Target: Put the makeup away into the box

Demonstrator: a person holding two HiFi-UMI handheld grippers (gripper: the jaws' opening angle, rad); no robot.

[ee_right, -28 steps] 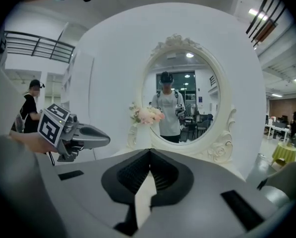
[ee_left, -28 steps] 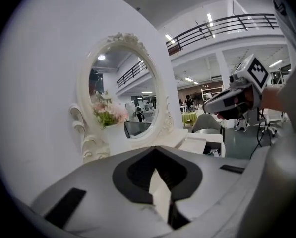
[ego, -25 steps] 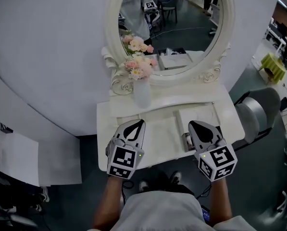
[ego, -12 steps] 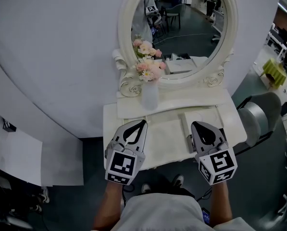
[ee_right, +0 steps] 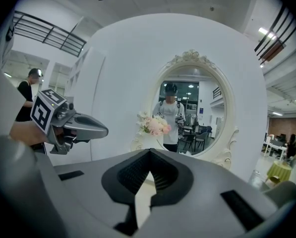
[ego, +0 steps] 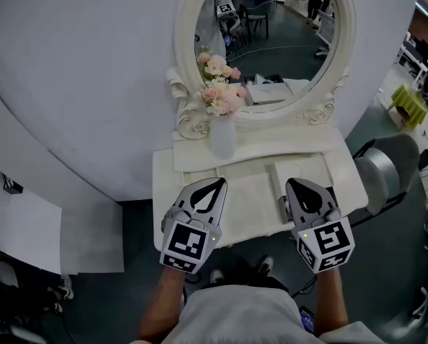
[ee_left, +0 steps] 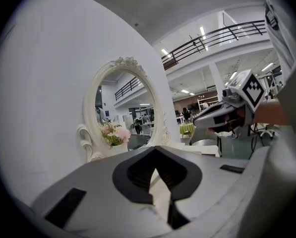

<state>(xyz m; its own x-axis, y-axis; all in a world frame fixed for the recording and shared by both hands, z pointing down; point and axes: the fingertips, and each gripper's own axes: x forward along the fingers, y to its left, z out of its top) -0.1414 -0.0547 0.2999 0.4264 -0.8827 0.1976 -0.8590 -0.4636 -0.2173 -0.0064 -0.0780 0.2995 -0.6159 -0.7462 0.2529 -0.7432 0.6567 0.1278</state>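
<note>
You are holding both tools clenched and empty: the left gripper (ego: 218,182) and the right gripper (ego: 297,183) are hovering side by side over the front of the white vanity table (ego: 248,196), jaws pressed tip to tip. The makeup is hard to make out. A small pale item (ego: 284,208) is sitting just beside the right gripper, near the table's front edge, mostly hidden. The shallow white box (ego: 305,168) is lying just beyond it. I am judging the piece light, hard and smooth, likely to slip or roll, so aim across its middle.
</note>
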